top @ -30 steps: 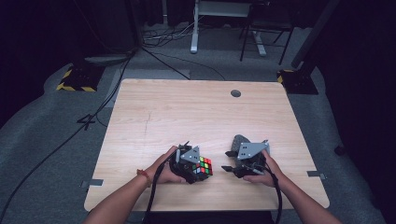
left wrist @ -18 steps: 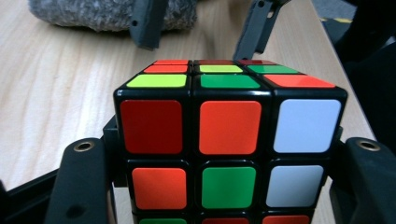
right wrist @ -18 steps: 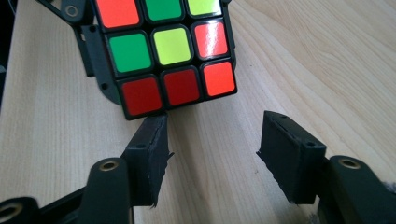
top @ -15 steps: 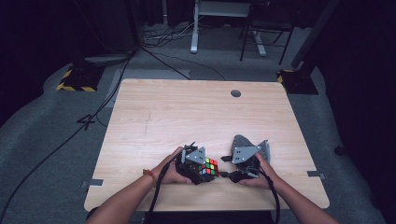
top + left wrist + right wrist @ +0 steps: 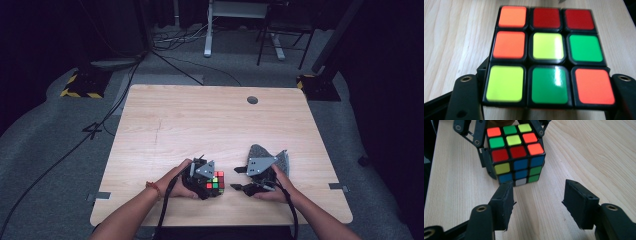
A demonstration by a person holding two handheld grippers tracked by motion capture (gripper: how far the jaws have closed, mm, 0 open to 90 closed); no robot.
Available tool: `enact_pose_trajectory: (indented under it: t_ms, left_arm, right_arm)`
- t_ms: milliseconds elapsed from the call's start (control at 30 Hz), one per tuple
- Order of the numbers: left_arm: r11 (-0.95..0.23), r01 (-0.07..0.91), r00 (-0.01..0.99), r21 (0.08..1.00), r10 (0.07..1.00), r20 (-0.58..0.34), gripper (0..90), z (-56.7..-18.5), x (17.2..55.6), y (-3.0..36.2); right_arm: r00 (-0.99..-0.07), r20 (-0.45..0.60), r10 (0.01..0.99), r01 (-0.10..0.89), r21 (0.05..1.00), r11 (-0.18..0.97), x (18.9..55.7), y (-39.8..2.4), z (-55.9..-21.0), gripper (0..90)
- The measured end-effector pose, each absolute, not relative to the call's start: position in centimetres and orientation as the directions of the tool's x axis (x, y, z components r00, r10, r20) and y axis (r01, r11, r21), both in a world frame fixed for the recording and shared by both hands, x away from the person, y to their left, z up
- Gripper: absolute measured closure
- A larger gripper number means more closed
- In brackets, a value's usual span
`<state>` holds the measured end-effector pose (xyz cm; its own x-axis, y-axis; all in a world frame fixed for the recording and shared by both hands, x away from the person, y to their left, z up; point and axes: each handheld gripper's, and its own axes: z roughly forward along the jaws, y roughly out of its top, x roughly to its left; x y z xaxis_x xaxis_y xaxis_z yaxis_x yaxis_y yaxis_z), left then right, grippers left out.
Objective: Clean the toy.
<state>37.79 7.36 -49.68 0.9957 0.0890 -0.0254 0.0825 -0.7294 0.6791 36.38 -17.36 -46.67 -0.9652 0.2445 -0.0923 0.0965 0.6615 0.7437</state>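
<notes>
The puzzle cube (image 5: 214, 181) sits on the surface (image 5: 210, 120) near the front edge, clamped in the left gripper (image 5: 202, 176), whose fingers have just eased slightly. If they slacken more, the cube could twist. The right gripper (image 5: 239, 178) waits spread, empty. The cube has no long axis; its yellow-centred face points up.

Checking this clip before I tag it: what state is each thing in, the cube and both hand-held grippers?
Puzzle cube: scrambled, resting on the table, between the left jaws.
Left hand-held gripper: closed on the puzzle cube's sides; its jaws have just been easing open slightly.
Right hand-held gripper: open, nothing between its jaws, facing the cube, short of touching it; jaws have just been widening.
</notes>
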Motion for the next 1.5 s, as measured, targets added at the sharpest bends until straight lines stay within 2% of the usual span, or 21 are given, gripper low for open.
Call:
enact_pose_trajectory:
  t_ms: [167,233,400,700,867,967,1333,1500]
  left_arm:
    - [-0.738,0.081,0.993,0.67,0.117,0.008,30.2,-49.5,37.8,7.6]
    - [-0.75,0.096,0.989,0.655,0.147,0.024,23.7,-49.5,37.9,7.8]
    - [-0.755,0.163,0.973,0.635,0.229,0.022,14.9,-49.3,38.3,9.1]
    - [-0.706,0.248,0.923,0.663,0.38,0.059,15.8,-48.9,39.2,12.3]
    - [-0.665,0.304,0.882,0.682,0.468,0.063,17.2,-49.1,40.0,13.4]
    - [-0.644,0.313,0.9,0.698,0.436,-0.001,16.4,-49.2,39.8,13.5]
    - [-0.659,0.254,0.943,0.708,0.33,-0.031,15.9,-48.9,38.7,10.9]
    - [-0.639,0.276,0.929,0.718,0.37,-0.027,15.3,-48.7,38.1,10.2]
  right_arm:
    - [-0.957,-0.113,0.268,0.091,0.758,0.646,36.4,-18.4,-45.5,40.9]
    - [-0.943,-0.13,0.306,0.102,0.763,0.638,36.6,-19.7,-44.9,40.2]
    - [-0.907,-0.144,0.396,0.149,0.768,0.622,37.5,-22.9,-44.1,39.6]
    - [-0.866,-0.161,0.473,0.218,0.729,0.649,39.3,-25.6,-44.4,39.2]
    - [-0.874,-0.102,0.475,0.273,0.705,0.654,40.0,-26.2,-45.3,38.9]
    - [-0.871,-0.072,0.487,0.304,0.699,0.647,40.6,-26.6,-46.0,40.2]
    - [-0.877,-0.033,0.479,0.339,0.664,0.666,41.7,-26.3,-48.0,49.5]
    - [-0.879,-0.005,0.477,0.359,0.65,0.669,41.8,-26.3,-48.3,47.6]
